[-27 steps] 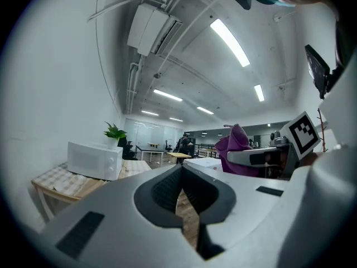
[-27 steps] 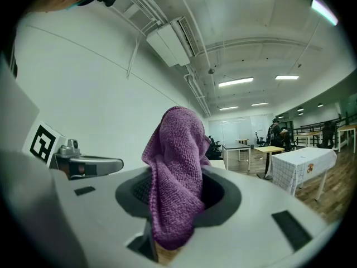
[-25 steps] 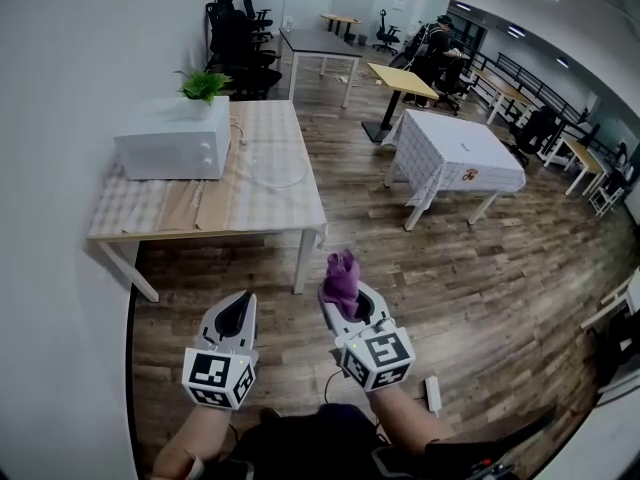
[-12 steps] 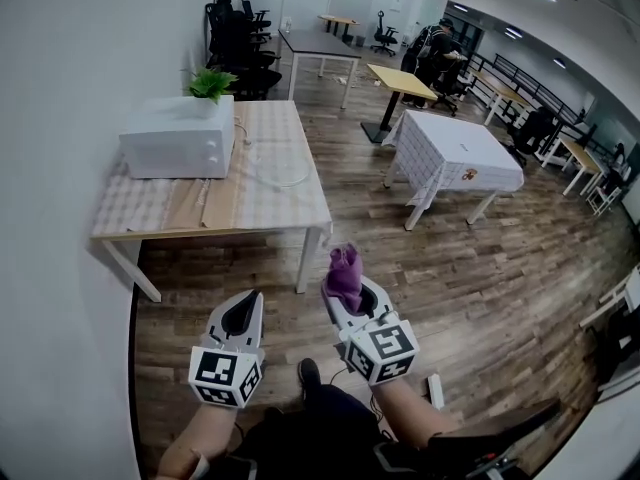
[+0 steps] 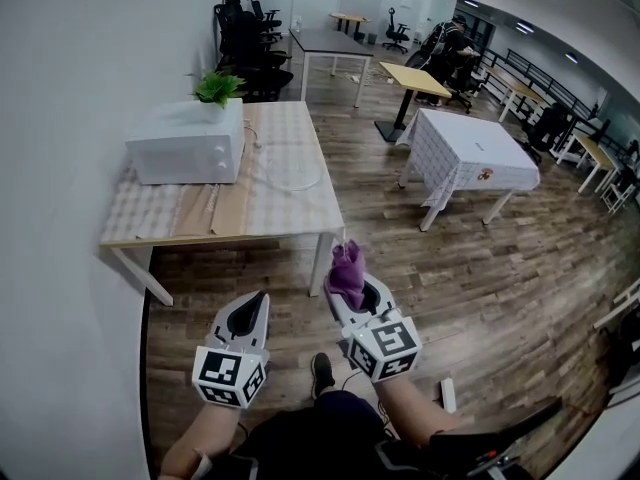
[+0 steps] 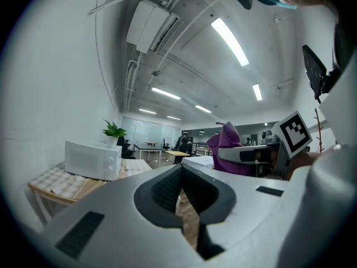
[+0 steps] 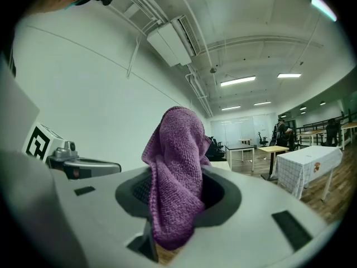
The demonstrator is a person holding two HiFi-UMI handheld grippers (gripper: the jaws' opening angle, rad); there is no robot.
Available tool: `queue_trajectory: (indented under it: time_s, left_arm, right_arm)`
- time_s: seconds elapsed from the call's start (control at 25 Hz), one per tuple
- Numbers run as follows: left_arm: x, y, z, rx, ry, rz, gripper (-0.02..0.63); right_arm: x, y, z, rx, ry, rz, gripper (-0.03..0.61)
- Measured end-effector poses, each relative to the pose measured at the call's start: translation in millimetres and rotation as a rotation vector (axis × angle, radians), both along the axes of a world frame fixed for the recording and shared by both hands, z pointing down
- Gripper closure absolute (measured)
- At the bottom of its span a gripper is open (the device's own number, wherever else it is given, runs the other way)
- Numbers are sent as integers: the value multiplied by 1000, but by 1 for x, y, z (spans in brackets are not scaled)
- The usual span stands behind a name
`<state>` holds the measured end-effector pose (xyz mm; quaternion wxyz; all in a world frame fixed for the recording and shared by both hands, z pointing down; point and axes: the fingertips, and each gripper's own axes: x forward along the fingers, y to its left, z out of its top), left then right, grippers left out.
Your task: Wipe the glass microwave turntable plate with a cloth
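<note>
The clear glass turntable plate (image 5: 294, 175) lies flat on a checked-cloth table (image 5: 280, 213), to the right of a white microwave (image 5: 186, 144). Both grippers are held low over the wood floor, well short of the table. My right gripper (image 5: 350, 290) is shut on a purple cloth (image 5: 346, 269), which stands up out of its jaws; in the right gripper view the cloth (image 7: 175, 169) drapes over the right gripper (image 7: 175, 191). To its left my left gripper (image 5: 257, 302) is shut with nothing in it, and it (image 6: 181, 182) points toward the microwave (image 6: 92, 159).
A potted plant (image 5: 219, 88) stands on the microwave. A white wall runs along the left. A table with a white cloth (image 5: 470, 153) stands to the right, with desks, office chairs and a person (image 5: 452, 40) further back. My shoe (image 5: 322, 372) shows below the grippers.
The table and microwave have drawn a little nearer and shifted right in the view. Both grippers kept their pose, the cloth still held. A shoe has come into sight.
</note>
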<state>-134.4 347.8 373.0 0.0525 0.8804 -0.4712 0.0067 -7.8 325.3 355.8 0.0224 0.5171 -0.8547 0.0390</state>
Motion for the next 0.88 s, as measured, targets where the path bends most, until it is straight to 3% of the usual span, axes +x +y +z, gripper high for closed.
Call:
queue_trajectory:
  time_s: [0.44, 0.88]
  left_arm:
    - [8, -55, 11, -35, 1, -9, 606]
    - [41, -119, 10, -38, -17, 36, 607]
  right_arm:
    - [16, -52, 14, -37, -21, 6, 426]
    - [31, -117, 14, -33, -8, -23, 426]
